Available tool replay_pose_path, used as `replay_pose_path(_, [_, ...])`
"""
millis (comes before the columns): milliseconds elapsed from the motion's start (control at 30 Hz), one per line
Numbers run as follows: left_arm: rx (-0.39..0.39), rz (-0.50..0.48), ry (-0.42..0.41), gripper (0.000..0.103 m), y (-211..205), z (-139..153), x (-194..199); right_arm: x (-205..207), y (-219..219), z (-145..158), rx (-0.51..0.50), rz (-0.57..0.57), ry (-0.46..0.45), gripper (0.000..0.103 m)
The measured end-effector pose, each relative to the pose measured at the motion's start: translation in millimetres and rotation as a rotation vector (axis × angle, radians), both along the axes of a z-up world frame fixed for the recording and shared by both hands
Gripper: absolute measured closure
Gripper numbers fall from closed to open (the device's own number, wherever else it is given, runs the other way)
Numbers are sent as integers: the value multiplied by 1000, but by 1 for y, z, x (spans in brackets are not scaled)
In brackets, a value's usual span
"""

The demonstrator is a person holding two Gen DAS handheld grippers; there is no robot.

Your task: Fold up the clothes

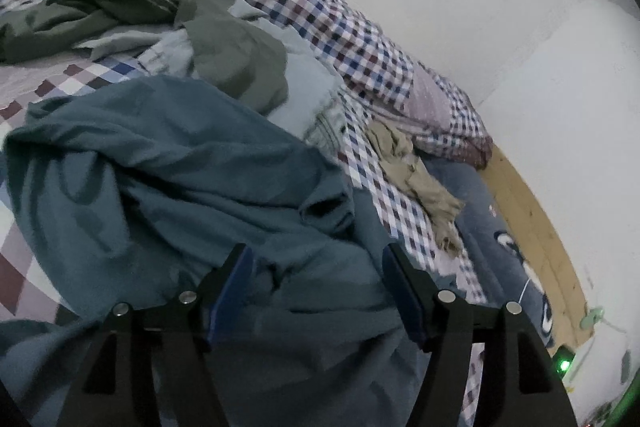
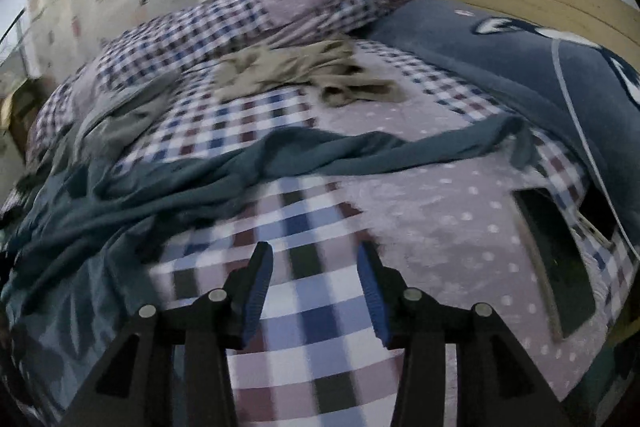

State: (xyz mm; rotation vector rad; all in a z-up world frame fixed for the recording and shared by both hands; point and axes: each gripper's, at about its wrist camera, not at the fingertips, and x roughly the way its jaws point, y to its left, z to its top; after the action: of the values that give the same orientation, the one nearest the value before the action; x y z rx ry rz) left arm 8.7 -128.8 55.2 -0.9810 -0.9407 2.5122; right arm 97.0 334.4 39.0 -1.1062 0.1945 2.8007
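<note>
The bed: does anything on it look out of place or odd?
Nothing is damaged. The clothes lie unfolded: a teal garment crumpled under the open left gripper, a green one and a beige one in loose heaps.

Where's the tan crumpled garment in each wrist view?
Left wrist: tan garment, right of centre, on the checked bedcover beyond the open left gripper.
Right wrist: upper centre, far beyond the open right gripper.
Shared landmark: dark blue pillow beside it.
</note>
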Motion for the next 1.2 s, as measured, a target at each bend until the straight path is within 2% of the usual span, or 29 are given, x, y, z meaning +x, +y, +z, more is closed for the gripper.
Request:
replay_pose_path(200, [51,28,-8,32,-22,3,-6,-5,-53,-10,50,122,8,56])
replay_pose_path(333, [-30,5,26,32,-13,12,-6,-9,-91,-10,83,217,36,56])
replay_pose_path(433, [-98,-35,42,32,2,16,-6,-22,-113,2,94,287,96,56])
replay_pose_path(533, [-155,-64,53,32,16,14,-5,-45,-123,19,20,319,164,56])
replay_pose_path(633, [-182,-62,54,32,21,12,-4,-73,-126,21,-79,339,214,54])
replay_pose_path(733, [-136,-66,67,35,19,11,-4,-88,-126,2,-133,342,181,54])
replay_pose_path(900, [-76,-49,22,35,28,10,-22,-108,-116,-24,-207,315,71,54])
replay_pose_path(1067, [2,-35,-39,37,39,8,-44,-112,-103,-12,-265,299,108,54])
replay_pose_path(1133, [11,-32,-60,37,49,10,-58,-112,-100,-8,-271,291,119,54])
replay_pose_path(1200, [-43,-20,-71,37,59,14,-73,-113,-95,-7,-291,278,123,54])
